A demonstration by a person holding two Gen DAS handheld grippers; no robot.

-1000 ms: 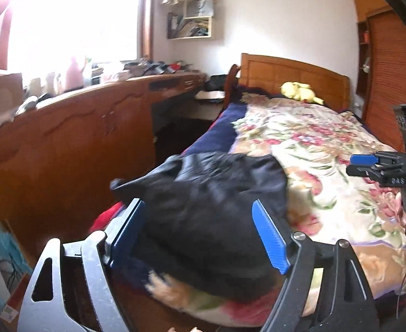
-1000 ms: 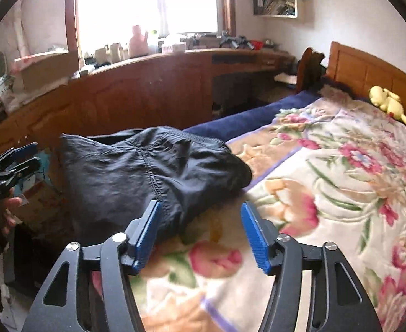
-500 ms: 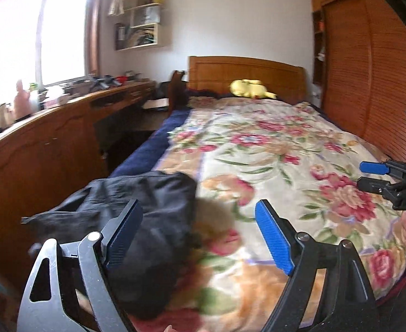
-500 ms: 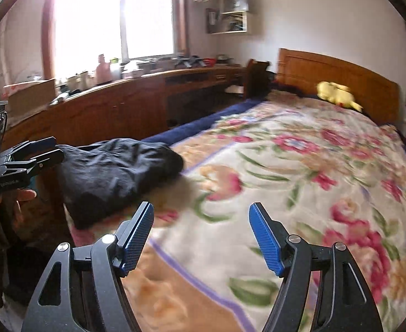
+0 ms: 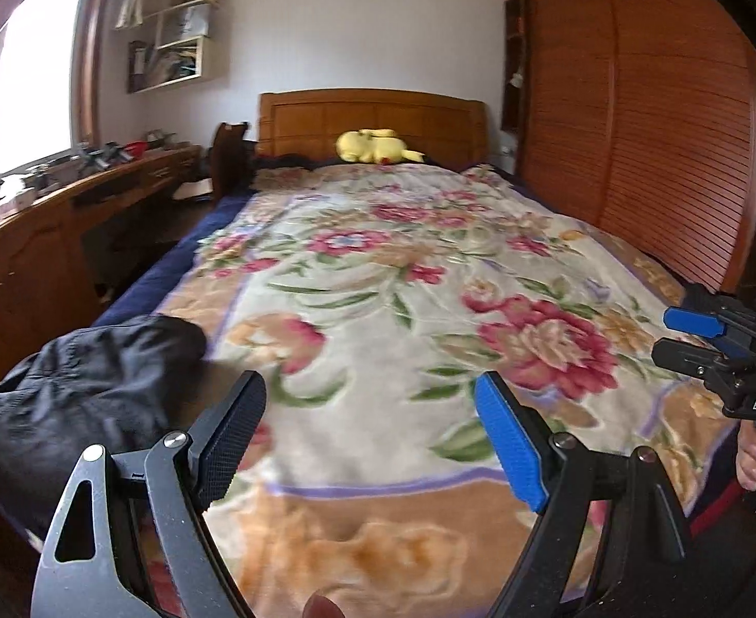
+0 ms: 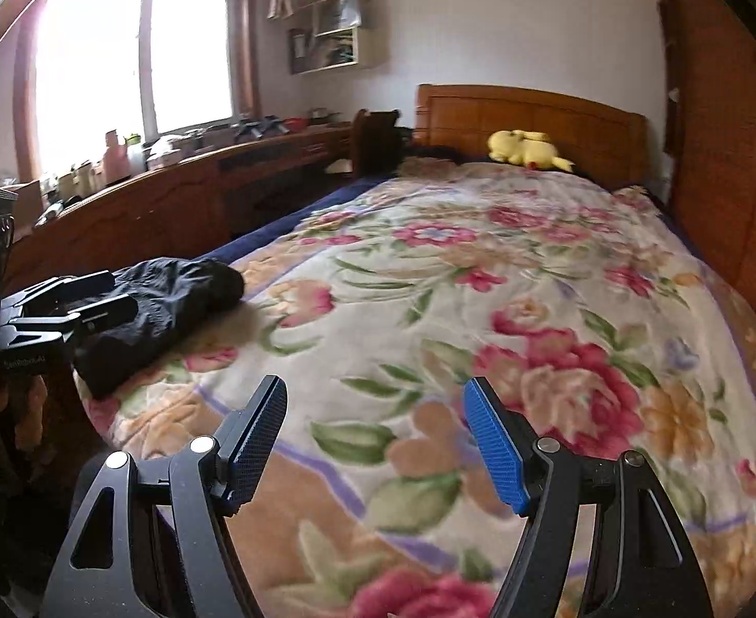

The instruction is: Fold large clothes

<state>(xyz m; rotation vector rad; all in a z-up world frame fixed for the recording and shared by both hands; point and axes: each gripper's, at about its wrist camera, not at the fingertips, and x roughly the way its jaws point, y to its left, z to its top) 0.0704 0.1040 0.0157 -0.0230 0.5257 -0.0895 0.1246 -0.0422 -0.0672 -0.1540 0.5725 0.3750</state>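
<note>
Both wrist views look from the foot of the bed [image 5: 378,268] along its length toward the wooden headboard [image 5: 372,123], each low over the floral blanket with its own jaws framing the bottom edge. The left view sits nearer the dark garment [image 5: 79,401]; the right view stands further right and catches the left gripper [image 6: 63,309] at its edge. Both share the headboard [image 6: 532,118], the yellow plush toy [image 5: 375,147] beneath it and the blanket.

Floral blanket [image 5: 403,278] open mid-bed, black garment [image 5: 84,386] heaped at left corner
</note>
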